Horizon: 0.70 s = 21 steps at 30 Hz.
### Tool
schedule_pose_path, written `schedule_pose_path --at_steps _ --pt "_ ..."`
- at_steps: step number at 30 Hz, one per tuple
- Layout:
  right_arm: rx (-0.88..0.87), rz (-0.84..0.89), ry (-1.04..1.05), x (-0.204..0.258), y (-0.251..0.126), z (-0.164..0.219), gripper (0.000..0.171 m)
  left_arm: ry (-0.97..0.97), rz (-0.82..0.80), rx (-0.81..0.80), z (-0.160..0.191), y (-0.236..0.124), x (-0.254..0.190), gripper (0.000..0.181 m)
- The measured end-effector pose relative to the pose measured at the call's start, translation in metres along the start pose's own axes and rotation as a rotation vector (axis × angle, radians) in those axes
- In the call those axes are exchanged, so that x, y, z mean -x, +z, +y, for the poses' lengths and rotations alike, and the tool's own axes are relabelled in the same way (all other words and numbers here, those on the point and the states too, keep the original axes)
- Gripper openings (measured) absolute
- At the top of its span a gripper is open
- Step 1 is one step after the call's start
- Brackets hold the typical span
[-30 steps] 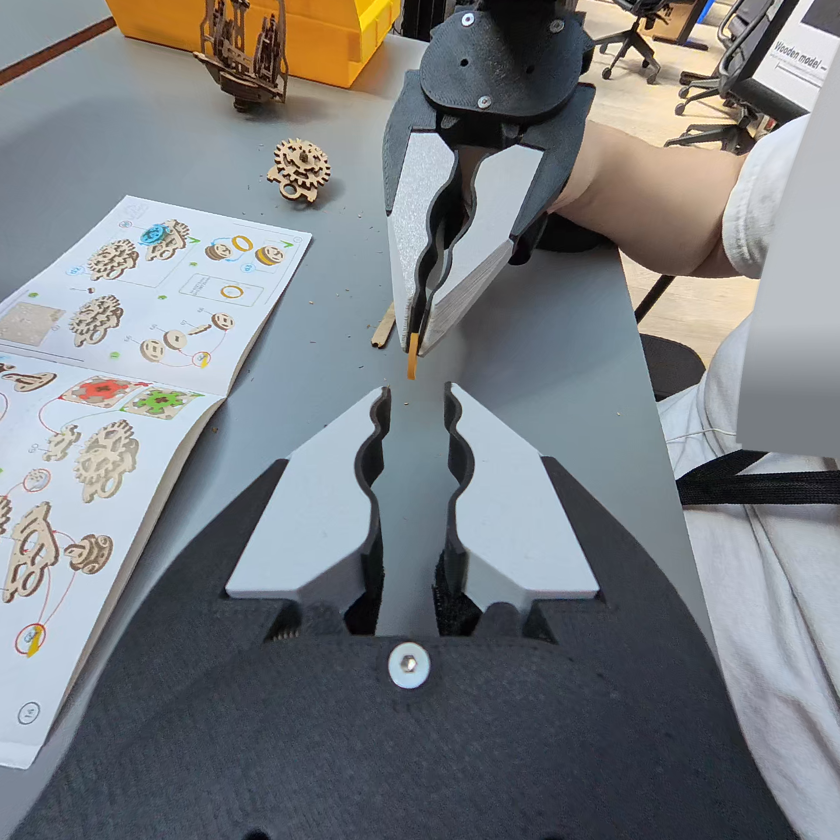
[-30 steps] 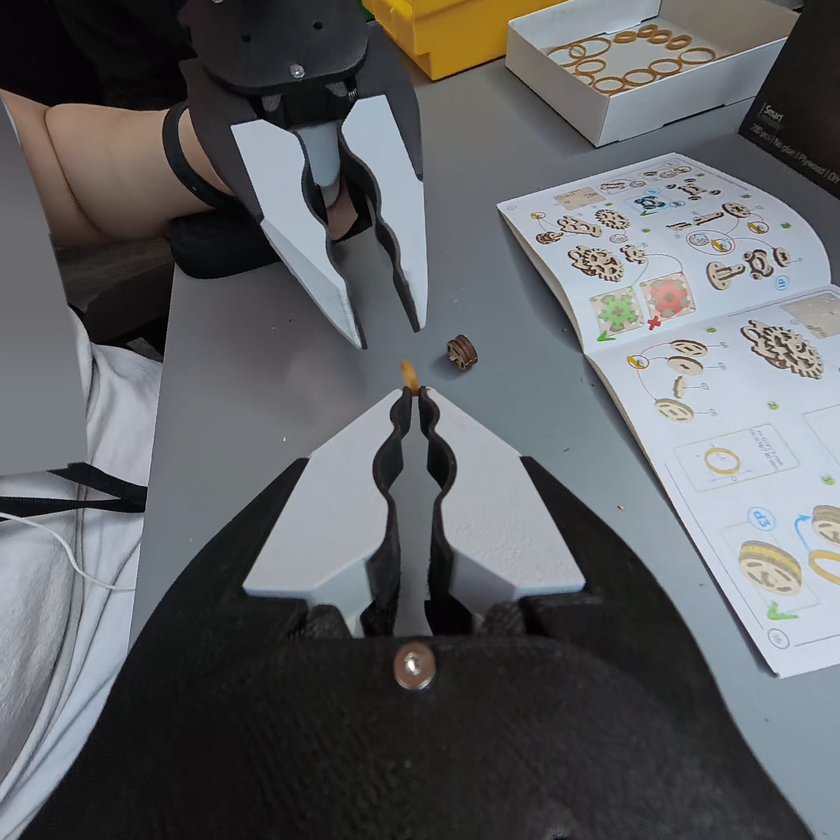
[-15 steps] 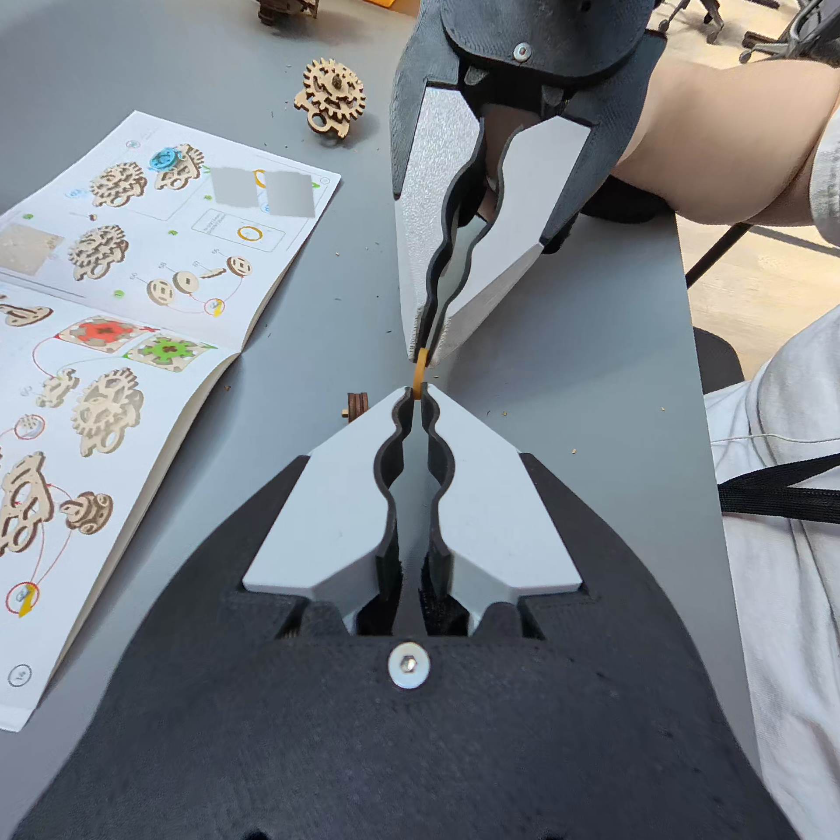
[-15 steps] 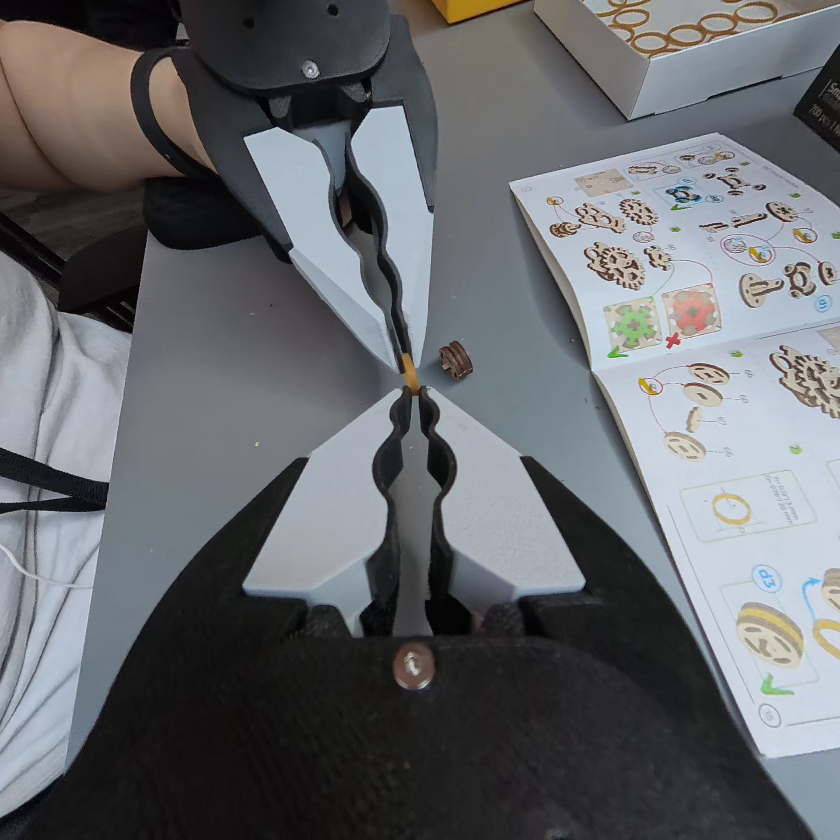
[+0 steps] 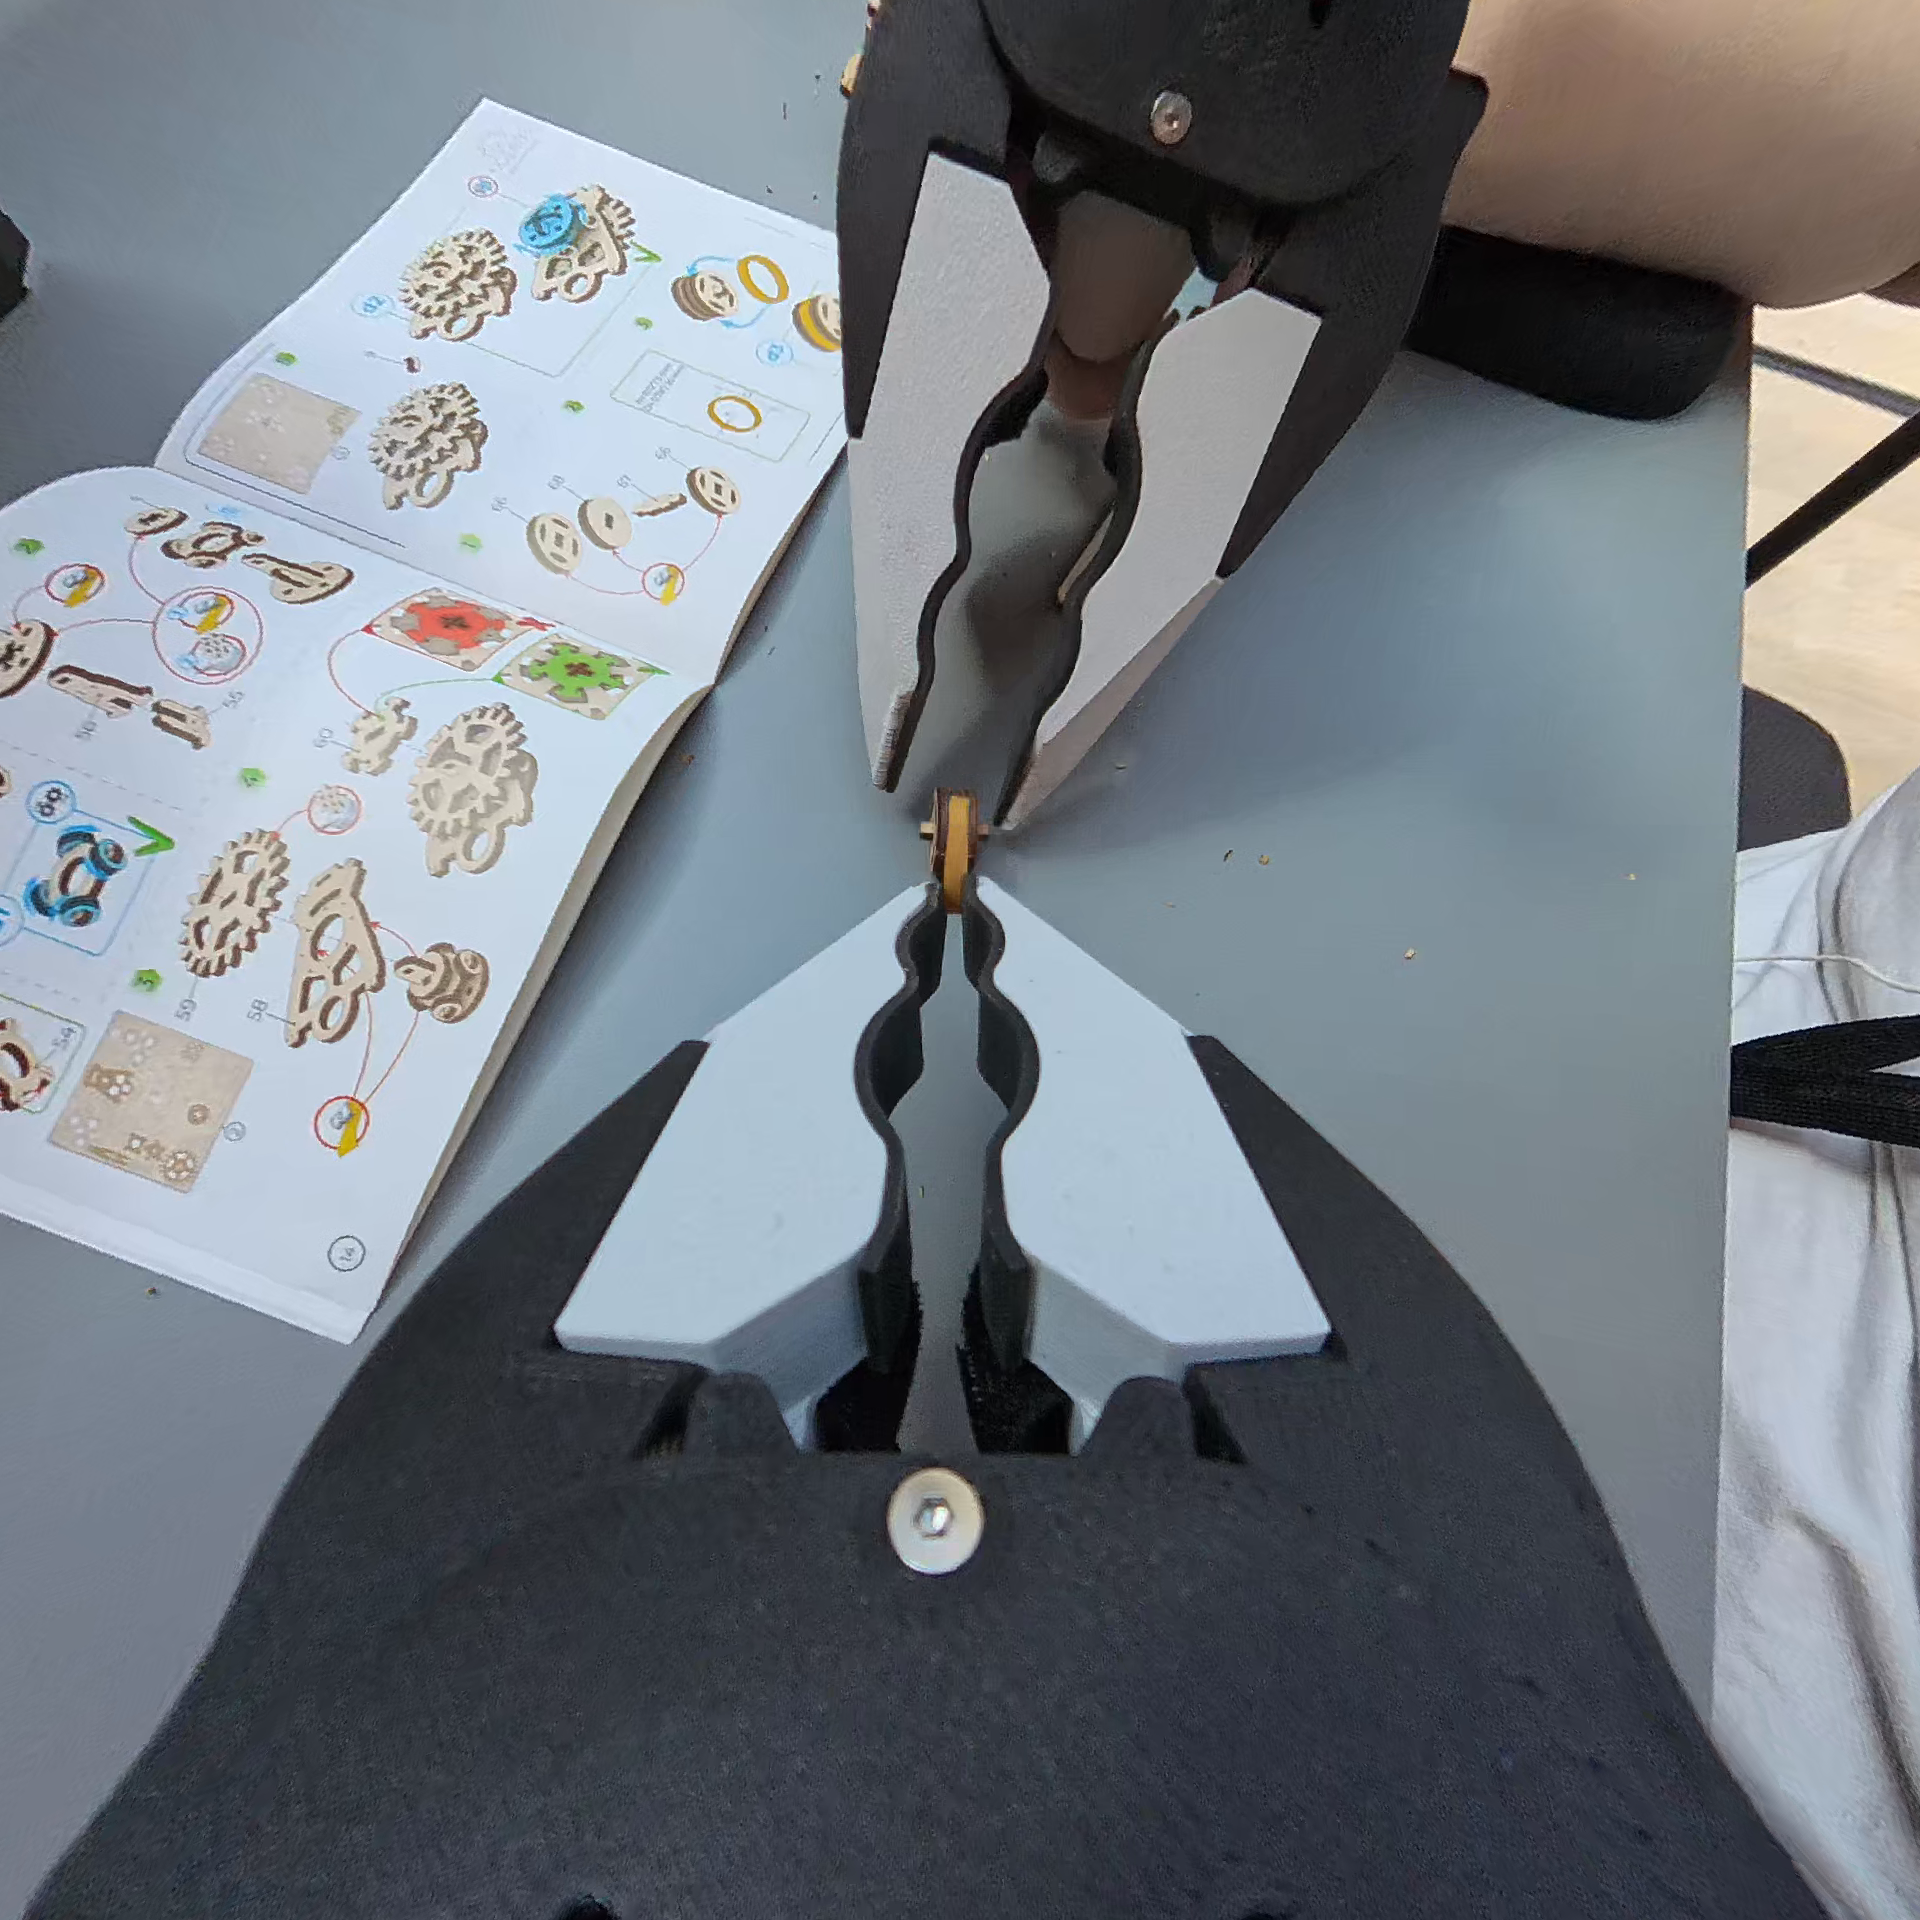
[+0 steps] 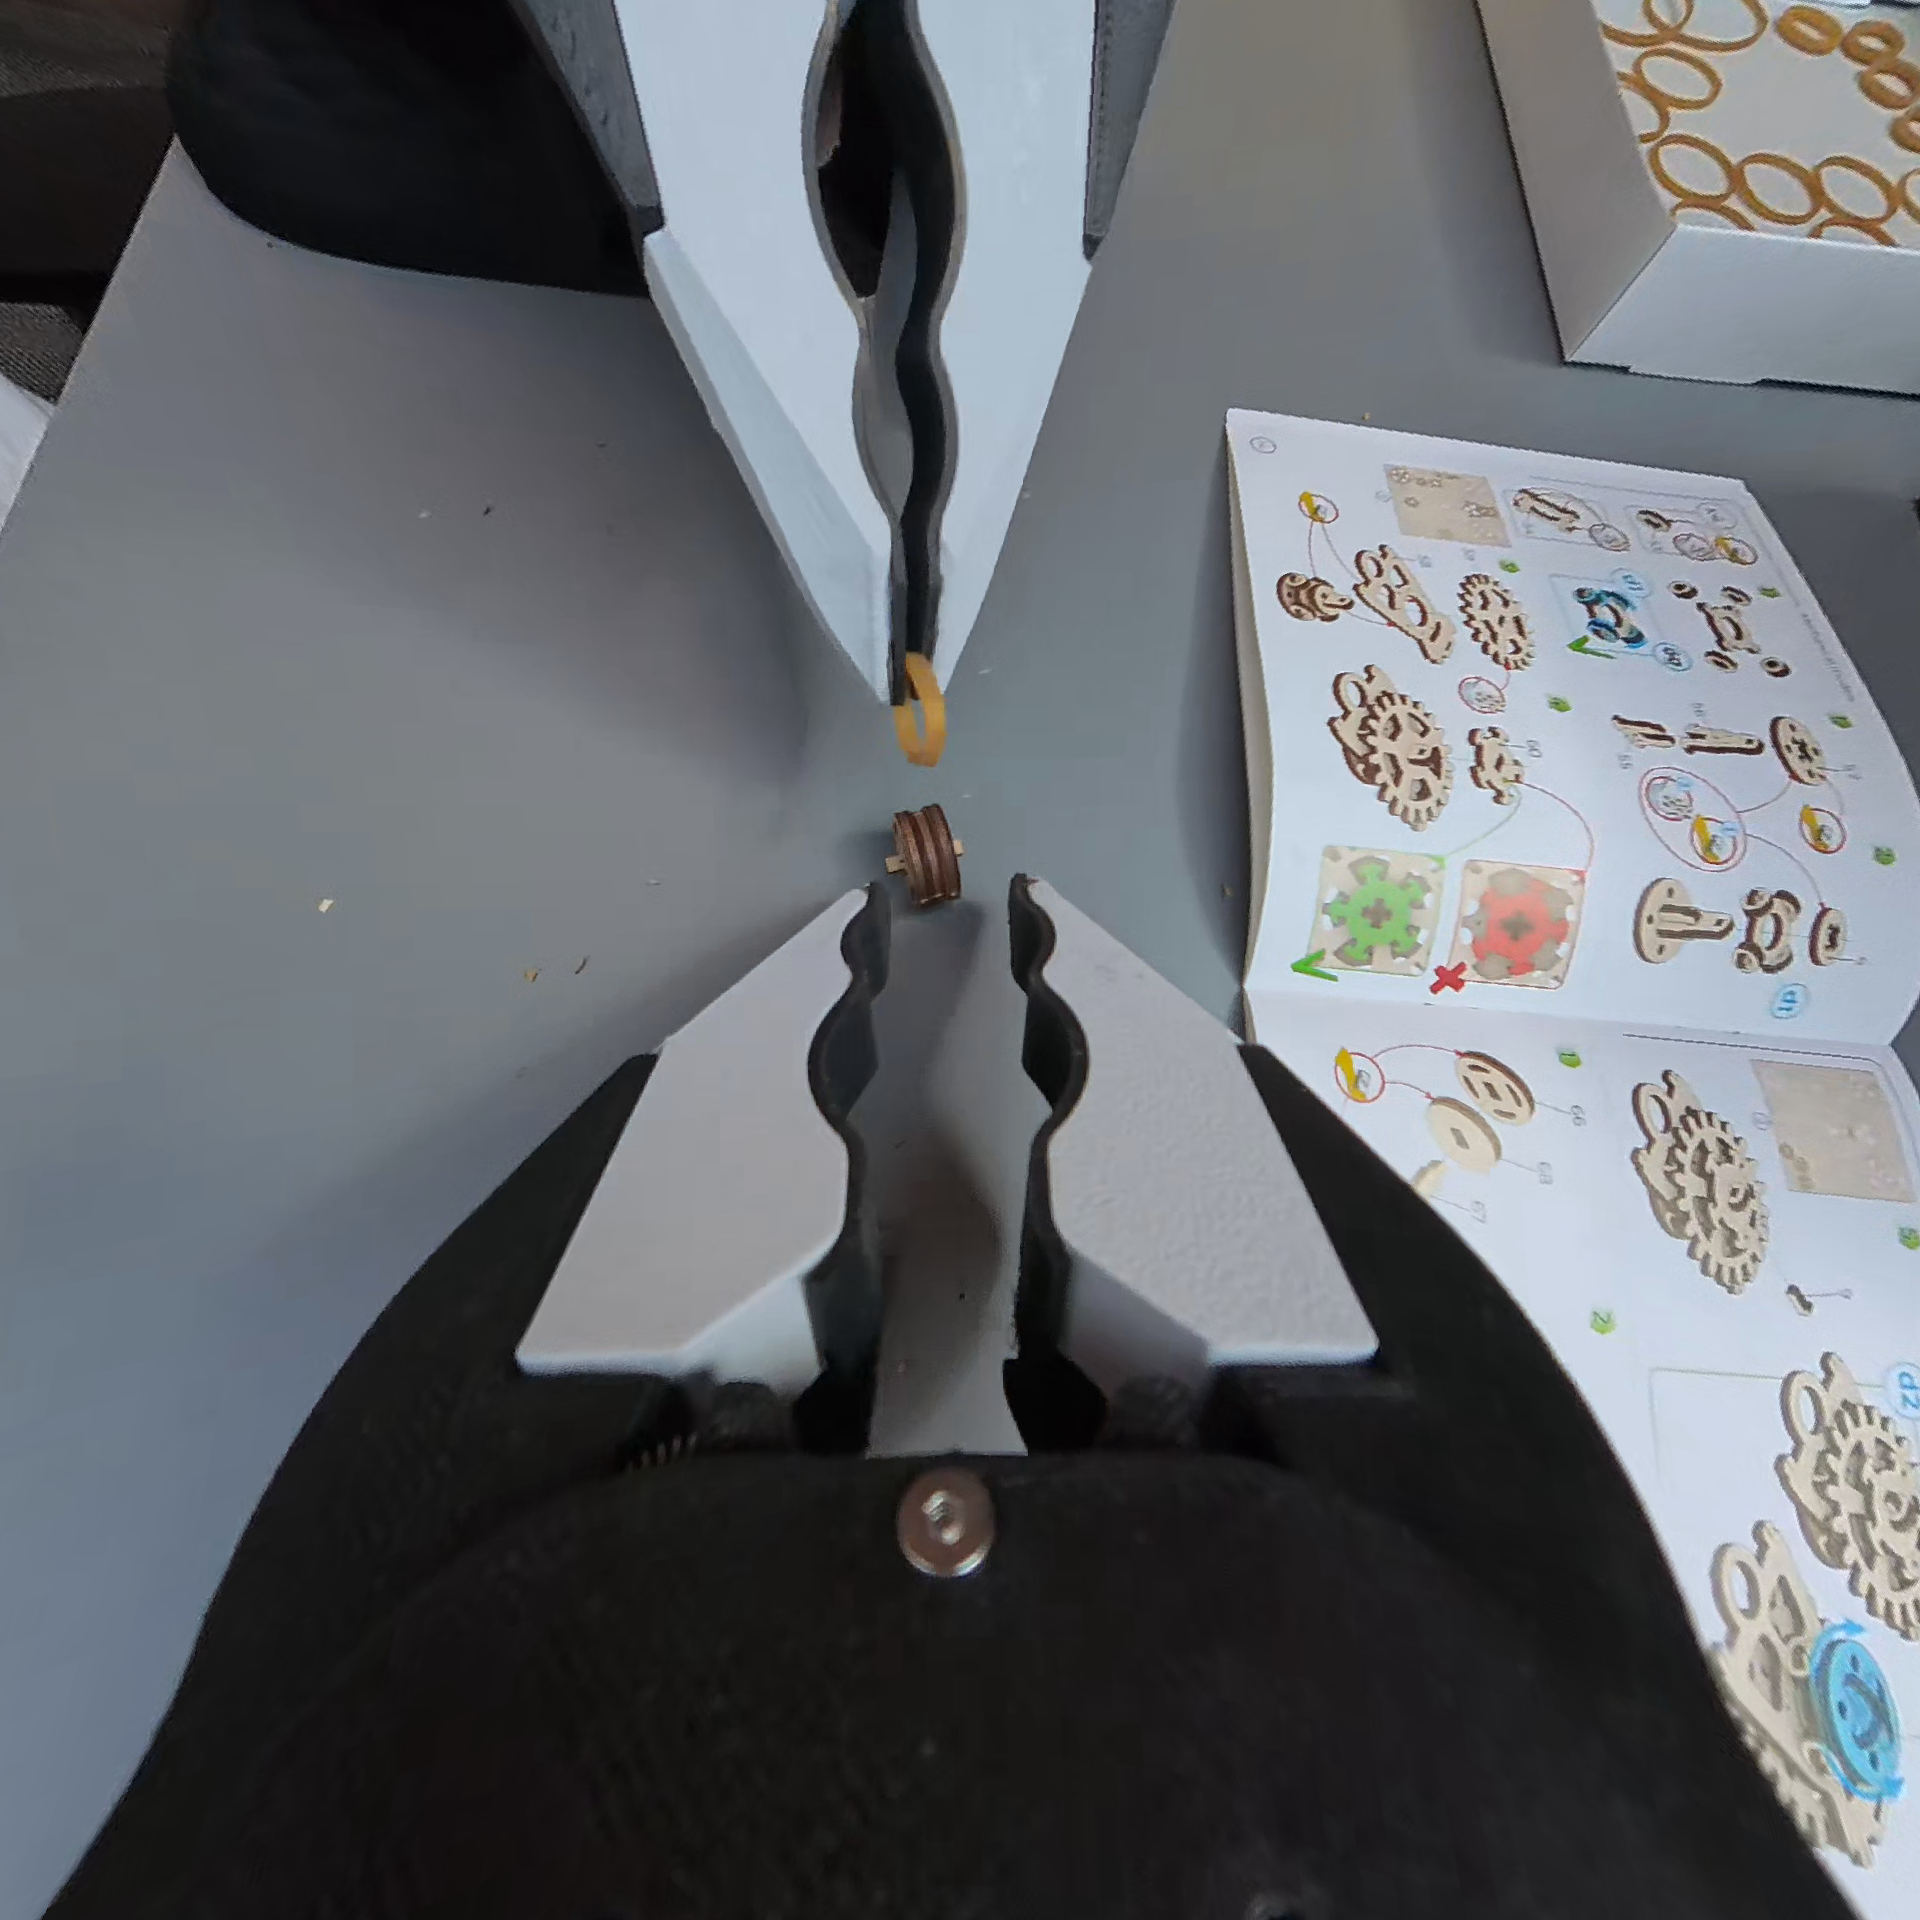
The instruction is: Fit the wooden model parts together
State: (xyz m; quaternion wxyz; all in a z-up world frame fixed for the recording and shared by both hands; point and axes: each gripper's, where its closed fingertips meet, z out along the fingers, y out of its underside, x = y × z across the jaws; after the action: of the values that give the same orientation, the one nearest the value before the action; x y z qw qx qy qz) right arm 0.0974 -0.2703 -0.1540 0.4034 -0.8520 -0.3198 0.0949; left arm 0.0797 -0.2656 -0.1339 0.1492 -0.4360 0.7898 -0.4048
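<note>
A: Left wrist view. Left gripper [image 5: 953, 902] fingers are nearly closed, tips pinching a small yellow rubber ring [image 5: 954, 868] at its near edge. Small round dark-brown layered wooden wheel [image 5: 952, 831] sits just past the ring on the grey table [image 5: 1403, 831]; from here they overlap, can't tell if they touch.

B: Right gripper?

A: Right gripper [image 5: 940, 805] comes in from the far side of the wheel, fingers spread, gripping nothing, tips either side of the wheel. Open white instruction booklet [image 5: 343, 665] lies left of the wheel.

B: Right wrist view?

A: Right gripper [image 6: 940, 894] parted, empty. Wheel [image 6: 925, 854] stands on edge on the table [image 6: 364, 727], just beyond the tips, a short peg sticking out each side. Ring [image 6: 920, 712] hangs from the left gripper [image 6: 914, 665] just beyond the wheel, apart from it. Booklet [image 6: 1558, 779] right of the wheel; white cardboard box [image 6: 1662, 260] of yellow rings [image 6: 1766, 156] far right of it.
</note>
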Motion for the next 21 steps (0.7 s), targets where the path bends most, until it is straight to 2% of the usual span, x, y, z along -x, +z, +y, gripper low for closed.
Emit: schedule_pose_path --at_steps 3,6,7,9,12,18,21 --pt "-0.010 -0.046 0.041 0.004 0.004 -0.001 0.022 0.016 0.008 0.046 0.009 0.002 0.000 0.001" --pt "0.003 -0.022 0.019 0.000 0.005 0.003 0.004 -0.039 0.099 0.068 0.013 0.006 -0.009 0.001" --pt "-0.009 -0.026 0.022 0.001 0.005 0.002 0.002 -0.054 0.119 0.073 0.014 0.006 -0.010 0.001" --pt "0.001 -0.040 0.044 0.003 0.007 0.004 0.006 -0.073 0.145 0.072 0.013 0.006 -0.011 0.001" --pt "0.012 -0.033 0.047 0.001 0.003 0.004 0.026 -0.093 0.139 0.069 0.013 0.006 -0.008 0.001" --pt "-0.128 -0.030 0.076 0.006 -0.014 -0.020 0.021 -0.122 0.113 0.047 0.008 0.008 -0.008 0.001" --pt "-0.133 -0.036 0.116 0.006 -0.012 -0.024 0.020 -0.130 0.087 0.049 0.006 0.011 -0.009 0.001"
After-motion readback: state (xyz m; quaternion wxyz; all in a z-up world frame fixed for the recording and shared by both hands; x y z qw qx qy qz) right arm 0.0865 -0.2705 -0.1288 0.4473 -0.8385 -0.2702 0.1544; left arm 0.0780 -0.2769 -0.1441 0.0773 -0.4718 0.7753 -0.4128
